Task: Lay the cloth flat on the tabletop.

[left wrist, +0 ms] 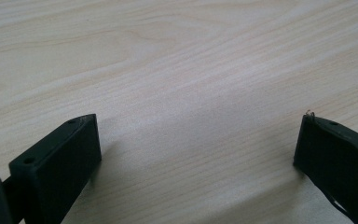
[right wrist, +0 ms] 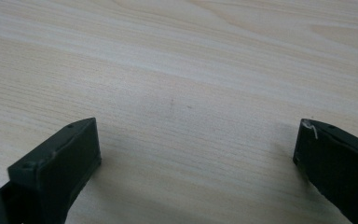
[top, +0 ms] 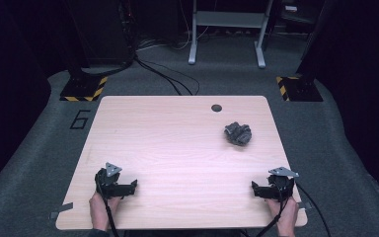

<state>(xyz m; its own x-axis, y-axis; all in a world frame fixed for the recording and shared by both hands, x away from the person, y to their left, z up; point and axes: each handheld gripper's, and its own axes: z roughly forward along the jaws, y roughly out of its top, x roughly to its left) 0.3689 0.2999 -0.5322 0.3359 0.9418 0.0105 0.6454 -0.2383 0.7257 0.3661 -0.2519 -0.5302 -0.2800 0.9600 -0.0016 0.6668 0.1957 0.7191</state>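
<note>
Left gripper [top: 131,186]: rests at about 7 o'clock on the wooden table [top: 177,148], near the front edge, held by the person's left hand [top: 100,207]; jaws stand wide apart with bare wood between them, as the left gripper view [left wrist: 198,140] shows.
Right gripper [top: 256,188]: rests at about 5 o'clock on the table, held by the right hand [top: 286,215]; jaws spread wide, nothing between them in the right gripper view [right wrist: 198,142].
Crumpled grey cloth [top: 238,133]: lies bunched at about 2 o'clock on the table, well apart from both grippers, nearer the right one.
Round dark hole [top: 216,107]: at about 1 o'clock near the far edge, just beyond the cloth.
</note>
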